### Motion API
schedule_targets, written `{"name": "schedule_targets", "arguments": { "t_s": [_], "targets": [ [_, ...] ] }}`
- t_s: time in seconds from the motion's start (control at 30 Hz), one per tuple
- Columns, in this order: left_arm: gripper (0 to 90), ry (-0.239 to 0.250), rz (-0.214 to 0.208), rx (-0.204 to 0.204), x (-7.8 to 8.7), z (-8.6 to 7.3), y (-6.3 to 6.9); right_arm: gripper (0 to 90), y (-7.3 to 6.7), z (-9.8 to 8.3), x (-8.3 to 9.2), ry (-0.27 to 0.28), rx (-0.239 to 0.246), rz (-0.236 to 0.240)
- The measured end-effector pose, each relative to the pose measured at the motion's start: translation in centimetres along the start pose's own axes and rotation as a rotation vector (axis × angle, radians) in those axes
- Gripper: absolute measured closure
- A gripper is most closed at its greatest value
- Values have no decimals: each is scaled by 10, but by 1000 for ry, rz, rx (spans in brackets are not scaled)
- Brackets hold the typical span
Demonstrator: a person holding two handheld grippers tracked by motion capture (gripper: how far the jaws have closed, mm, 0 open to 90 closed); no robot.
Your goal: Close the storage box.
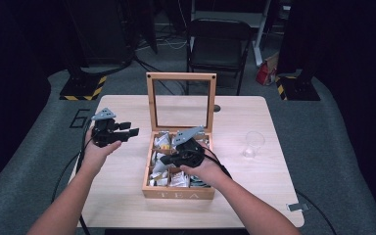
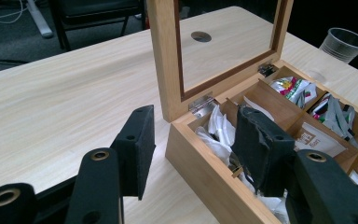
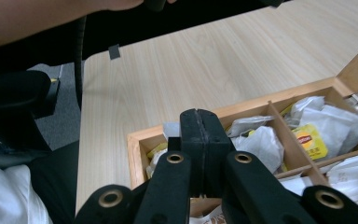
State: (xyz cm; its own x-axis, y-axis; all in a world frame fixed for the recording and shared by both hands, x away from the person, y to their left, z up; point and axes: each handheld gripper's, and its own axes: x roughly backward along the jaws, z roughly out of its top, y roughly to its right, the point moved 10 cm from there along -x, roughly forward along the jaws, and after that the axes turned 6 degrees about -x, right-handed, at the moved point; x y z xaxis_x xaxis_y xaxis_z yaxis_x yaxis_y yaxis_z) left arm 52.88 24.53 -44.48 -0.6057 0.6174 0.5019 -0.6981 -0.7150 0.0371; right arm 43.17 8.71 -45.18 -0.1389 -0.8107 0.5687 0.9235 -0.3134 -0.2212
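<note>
Right gripper [image 1: 165,159] held over wooden tea box [image 1: 178,194], jaws pressed together; whether anything is pinched cannot be told. Left gripper [image 1: 133,131] held above table [image 1: 117,196], left of box, jaws spread, nothing between. Box seen at table centre, glass lid [image 1: 181,101] stood upright at back edge. Compartments packed with tea bags [image 3: 310,140], divided by wooden partitions. Clear plastic cup [image 1: 253,143] stood right of box, apart. Folding chair [image 1: 219,46] seen beyond table.
</note>
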Motion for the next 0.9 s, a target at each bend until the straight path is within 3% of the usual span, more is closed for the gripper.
{"name": "schedule_targets", "arguments": {
  "t_s": [0.5, 0.9],
  "targets": [
    [480, 3, 0, 1, 0, 3, 0, 900, 1, 11, 16, 21, -3, -20],
    [479, 2, 4, -1, 1, 3, -1, 900, 10, 15, 34, 51, -16, -52]
  ]
}}
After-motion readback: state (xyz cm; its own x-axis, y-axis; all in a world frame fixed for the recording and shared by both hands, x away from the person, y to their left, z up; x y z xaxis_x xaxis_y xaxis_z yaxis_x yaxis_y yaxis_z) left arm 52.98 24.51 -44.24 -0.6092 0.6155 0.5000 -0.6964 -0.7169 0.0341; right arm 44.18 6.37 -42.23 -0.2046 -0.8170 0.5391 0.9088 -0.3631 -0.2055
